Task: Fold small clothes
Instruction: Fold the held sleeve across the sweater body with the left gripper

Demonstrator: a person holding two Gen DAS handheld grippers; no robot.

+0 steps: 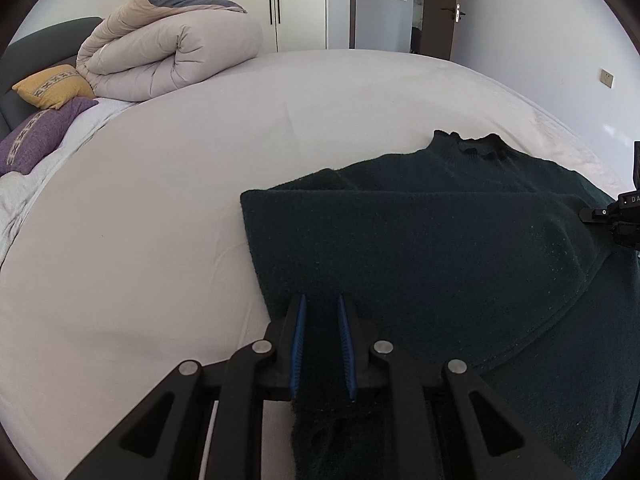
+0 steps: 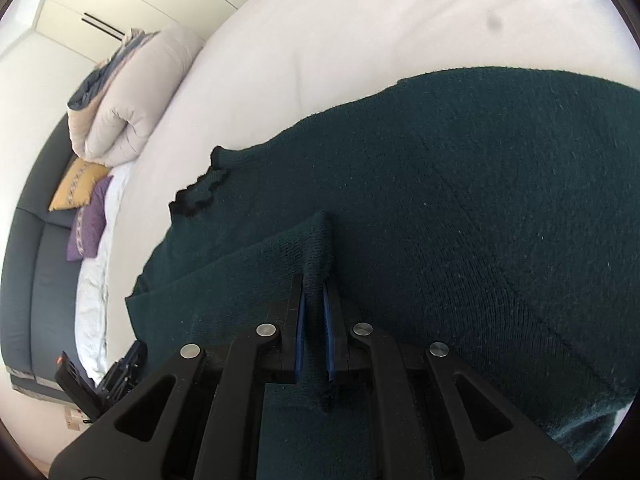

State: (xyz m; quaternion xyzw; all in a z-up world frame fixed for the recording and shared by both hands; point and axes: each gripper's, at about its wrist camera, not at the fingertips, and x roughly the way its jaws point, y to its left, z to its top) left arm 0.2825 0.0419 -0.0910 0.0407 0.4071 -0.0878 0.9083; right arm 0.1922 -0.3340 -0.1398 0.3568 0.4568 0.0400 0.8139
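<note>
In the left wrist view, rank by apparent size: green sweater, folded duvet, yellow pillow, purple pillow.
1. Dark green knitted sweater, though nearest the camera.
2. Folded beige duvet.
3. Purple pillow and yellow pillow: alike, both partly hidden, so unranked.

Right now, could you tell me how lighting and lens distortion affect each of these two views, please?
Left wrist view: soft daylight, the bed bulging from fisheye, the dark green sweater showing little detail. Right wrist view: tilted, the sheet nearly washed out, the sweater's knit sharp near the right hand-held gripper.
</note>
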